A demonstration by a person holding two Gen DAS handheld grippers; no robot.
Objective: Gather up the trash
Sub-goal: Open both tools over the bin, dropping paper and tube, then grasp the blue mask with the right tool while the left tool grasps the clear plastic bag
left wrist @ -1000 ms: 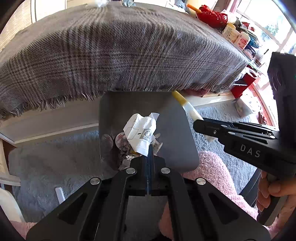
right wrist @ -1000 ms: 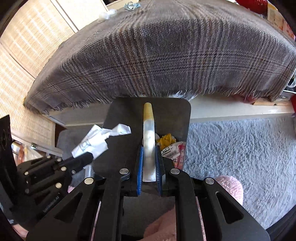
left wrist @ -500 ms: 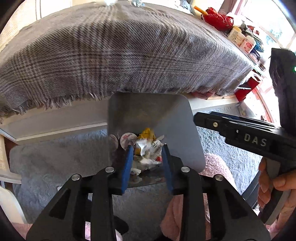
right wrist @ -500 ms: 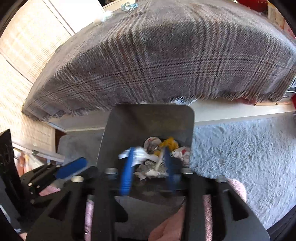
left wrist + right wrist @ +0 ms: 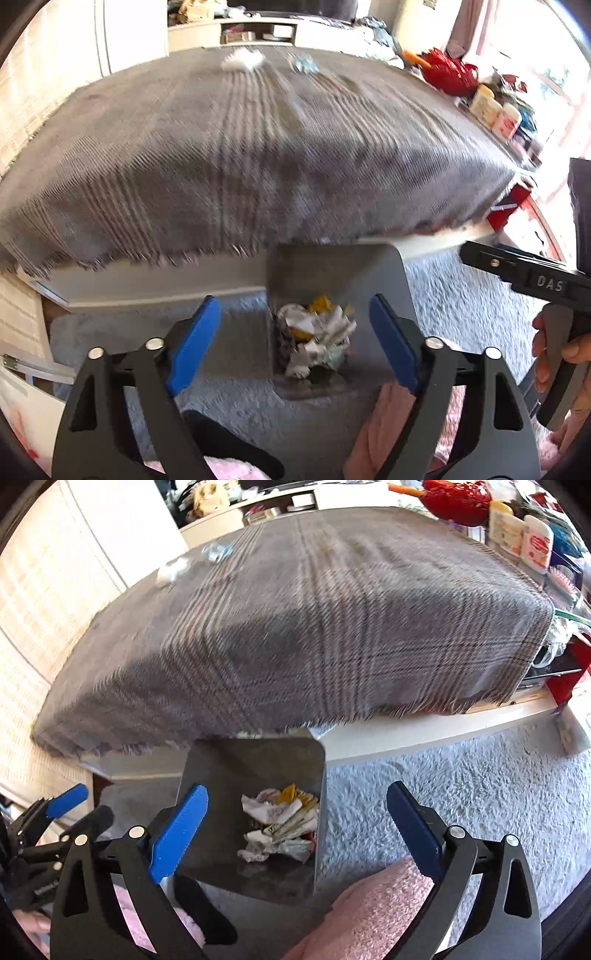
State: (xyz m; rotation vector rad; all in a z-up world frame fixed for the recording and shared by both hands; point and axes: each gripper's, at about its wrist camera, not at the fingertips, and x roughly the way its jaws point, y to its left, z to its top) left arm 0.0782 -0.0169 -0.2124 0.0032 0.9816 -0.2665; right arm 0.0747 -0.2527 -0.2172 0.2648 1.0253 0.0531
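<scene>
A square grey metal bin [image 5: 332,269] [image 5: 221,768] stands on the carpet below the table edge. Crumpled paper and wrappers [image 5: 317,339] [image 5: 280,823] lie inside it. My left gripper [image 5: 295,339] hovers above the bin, its jaws opening wide with nothing between them. My right gripper [image 5: 295,823] is also above the bin, jaws opening, nothing held. A white crumpled tissue [image 5: 242,61] [image 5: 171,570] and a clear bluish wrapper [image 5: 304,64] [image 5: 216,552] lie on the far side of the plaid tablecloth [image 5: 240,155] [image 5: 332,620].
A red object [image 5: 448,74] [image 5: 458,494] and white jars [image 5: 495,110] [image 5: 521,535] stand at the table's right end. Grey shaggy carpet [image 5: 461,794] surrounds the bin. A pink fuzzy sleeve or slipper [image 5: 373,908] lies near the bottom. A hand [image 5: 557,354] holds the right gripper.
Both grippers went from shut to wide open. The white paper and the yellow-tipped tube dropped into the bin. Both grippers rose, and the far side of the table came into view.
</scene>
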